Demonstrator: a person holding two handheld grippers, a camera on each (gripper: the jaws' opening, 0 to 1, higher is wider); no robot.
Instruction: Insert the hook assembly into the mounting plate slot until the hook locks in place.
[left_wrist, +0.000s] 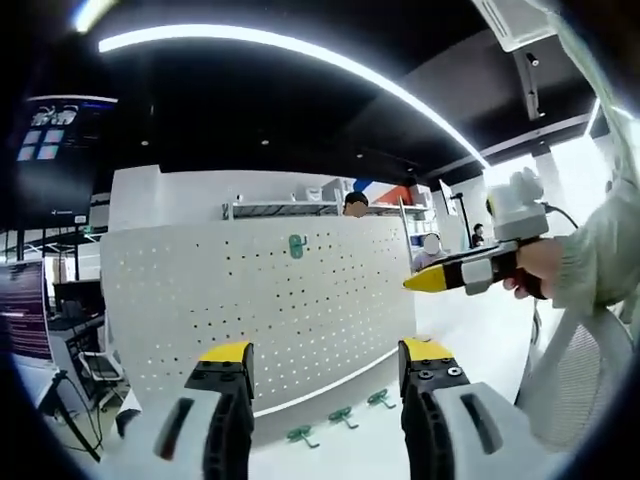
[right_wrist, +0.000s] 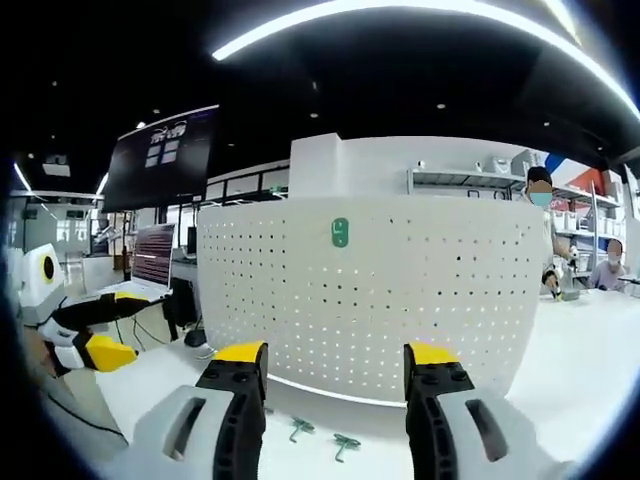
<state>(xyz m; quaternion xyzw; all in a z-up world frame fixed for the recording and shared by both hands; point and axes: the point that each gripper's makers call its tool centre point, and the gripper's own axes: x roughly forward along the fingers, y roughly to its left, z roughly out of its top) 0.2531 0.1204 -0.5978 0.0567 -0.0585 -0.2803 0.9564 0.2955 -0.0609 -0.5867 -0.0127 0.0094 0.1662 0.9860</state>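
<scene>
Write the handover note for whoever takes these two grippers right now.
Left gripper: open, empty, facing the pegboard.
Right gripper: open, empty, also facing it.
One green hook already sits high on the board. Three green hooks lie on the white table at the board's foot.
Done: one hook mounted, it seems.
Left: pick up a loose hook and seat it in the board until it locks.
</scene>
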